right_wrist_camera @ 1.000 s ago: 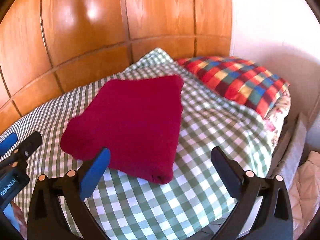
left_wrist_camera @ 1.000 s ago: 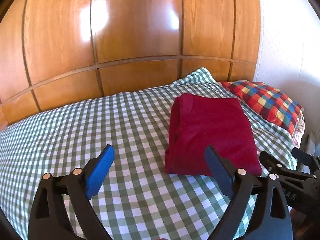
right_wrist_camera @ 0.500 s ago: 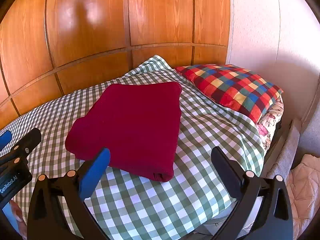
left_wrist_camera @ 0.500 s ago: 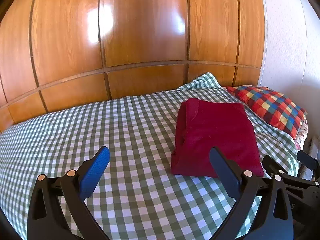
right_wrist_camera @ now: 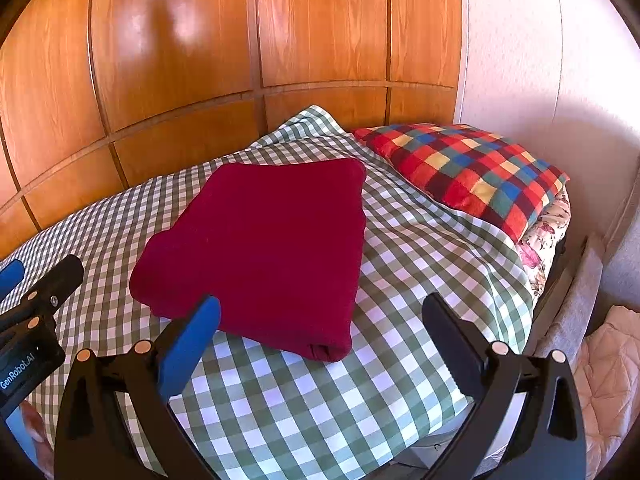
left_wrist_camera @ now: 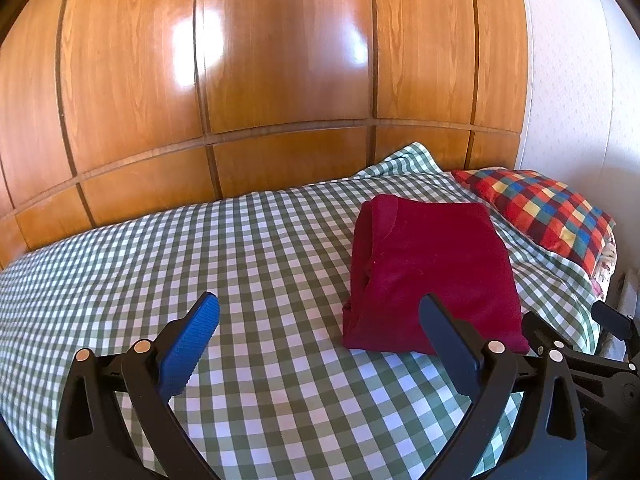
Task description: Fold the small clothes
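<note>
A dark red garment (left_wrist_camera: pixel 428 268) lies folded into a neat rectangle on the green checked bedspread (left_wrist_camera: pixel 240 272). It also shows in the right wrist view (right_wrist_camera: pixel 272 248). My left gripper (left_wrist_camera: pixel 318 320) is open and empty, held above the bed just left of and nearer than the garment. My right gripper (right_wrist_camera: pixel 320 320) is open and empty, hovering over the garment's near edge. Neither gripper touches the cloth. The right gripper (left_wrist_camera: pixel 592 344) shows at the lower right of the left wrist view, and the left gripper (right_wrist_camera: pixel 36 300) at the left edge of the right wrist view.
A multicoloured checked pillow (right_wrist_camera: pixel 468 176) lies at the right end of the bed. A glossy wooden panelled wall (left_wrist_camera: pixel 280 80) stands behind the bed. A white wall (right_wrist_camera: pixel 540 60) is to the right. The bed's near right edge drops off by pale bedding (right_wrist_camera: pixel 608 380) on the floor.
Both grippers have drawn back and risen from the garment, so the views take in more wall. The garment lies still and folded. The jaws stayed open.
</note>
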{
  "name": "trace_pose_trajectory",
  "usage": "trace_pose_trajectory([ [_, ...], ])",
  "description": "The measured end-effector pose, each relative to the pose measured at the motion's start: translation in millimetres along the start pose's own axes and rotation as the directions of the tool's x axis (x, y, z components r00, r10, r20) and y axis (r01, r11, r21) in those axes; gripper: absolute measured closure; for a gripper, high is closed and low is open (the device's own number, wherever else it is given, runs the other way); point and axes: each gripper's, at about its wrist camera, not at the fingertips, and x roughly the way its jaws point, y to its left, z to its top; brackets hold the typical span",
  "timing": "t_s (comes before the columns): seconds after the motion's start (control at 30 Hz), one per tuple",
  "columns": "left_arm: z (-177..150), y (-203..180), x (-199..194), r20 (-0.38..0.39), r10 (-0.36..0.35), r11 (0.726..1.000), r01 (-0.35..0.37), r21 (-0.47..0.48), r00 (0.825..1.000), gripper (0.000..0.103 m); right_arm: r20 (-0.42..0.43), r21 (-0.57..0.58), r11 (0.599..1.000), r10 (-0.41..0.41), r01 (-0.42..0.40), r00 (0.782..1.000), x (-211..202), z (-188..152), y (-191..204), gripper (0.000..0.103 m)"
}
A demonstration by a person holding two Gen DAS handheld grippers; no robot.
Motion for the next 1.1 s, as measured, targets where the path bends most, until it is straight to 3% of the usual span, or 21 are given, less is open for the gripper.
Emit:
trace_pose_trajectory([
  [1.1,-1,-2,-10,0.009,0.011,1.0,-0.011,-0.014,1.0,0.004,-0.003,-0.012,1.0,0.017,-0.017,1.0,-3,-4,6,0.002],
])
